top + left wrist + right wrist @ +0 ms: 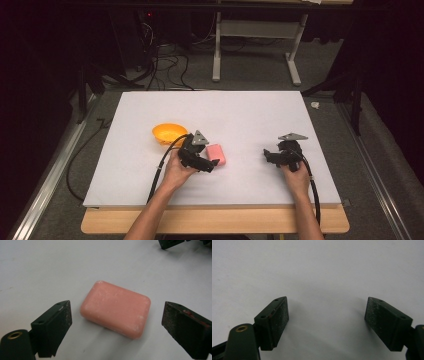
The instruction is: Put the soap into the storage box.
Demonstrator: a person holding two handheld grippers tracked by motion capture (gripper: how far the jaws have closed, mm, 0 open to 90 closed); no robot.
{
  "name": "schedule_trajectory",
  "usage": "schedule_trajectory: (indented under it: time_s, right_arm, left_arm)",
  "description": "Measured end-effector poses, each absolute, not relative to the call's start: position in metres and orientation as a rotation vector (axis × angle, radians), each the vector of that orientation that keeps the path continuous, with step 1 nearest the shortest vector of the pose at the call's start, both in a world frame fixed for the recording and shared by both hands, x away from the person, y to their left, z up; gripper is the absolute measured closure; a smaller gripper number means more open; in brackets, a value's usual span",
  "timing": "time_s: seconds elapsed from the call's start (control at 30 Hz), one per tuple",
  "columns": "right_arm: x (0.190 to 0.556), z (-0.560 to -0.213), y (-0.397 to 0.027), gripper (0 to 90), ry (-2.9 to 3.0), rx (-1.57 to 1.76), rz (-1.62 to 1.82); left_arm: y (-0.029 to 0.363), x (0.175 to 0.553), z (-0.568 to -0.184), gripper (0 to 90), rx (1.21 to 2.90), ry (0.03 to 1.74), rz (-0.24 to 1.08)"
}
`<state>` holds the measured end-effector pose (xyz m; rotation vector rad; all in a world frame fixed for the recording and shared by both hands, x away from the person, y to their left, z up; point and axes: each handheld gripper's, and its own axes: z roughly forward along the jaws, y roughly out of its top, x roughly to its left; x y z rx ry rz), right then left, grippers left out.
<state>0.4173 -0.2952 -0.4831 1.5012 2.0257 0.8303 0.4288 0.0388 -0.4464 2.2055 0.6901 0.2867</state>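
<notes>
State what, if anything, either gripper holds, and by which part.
Nothing is held. The left gripper is open around the pink rectangular soap bar, not touching; the right gripper is open.

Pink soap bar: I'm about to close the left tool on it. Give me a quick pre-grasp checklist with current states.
1. Left tool open wider than the pink soap bar: ok.
2. Bar lies between the jaws: ok in the left gripper view, though it sits slightly ahead of the pads.
3. Jaws apart from the bar, not yet touching: ok.
4. Bar lies flat on the white board: ok.
5. Orange bowl apart from the bar: ok.
6. Right tool open, well away from the bar: ok.
</notes>
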Motion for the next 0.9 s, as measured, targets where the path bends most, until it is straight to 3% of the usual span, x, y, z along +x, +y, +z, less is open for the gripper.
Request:
schedule_trajectory:
  time_s: [0.9]
  right_arm:
    - [0.417, -0.483, -0.296, 20.1, 2.030, 1.501, 0.830]
  left_arm:
    - [0.016, 0.450, -0.474, 4.1, 2.300, 0.681, 0.253]
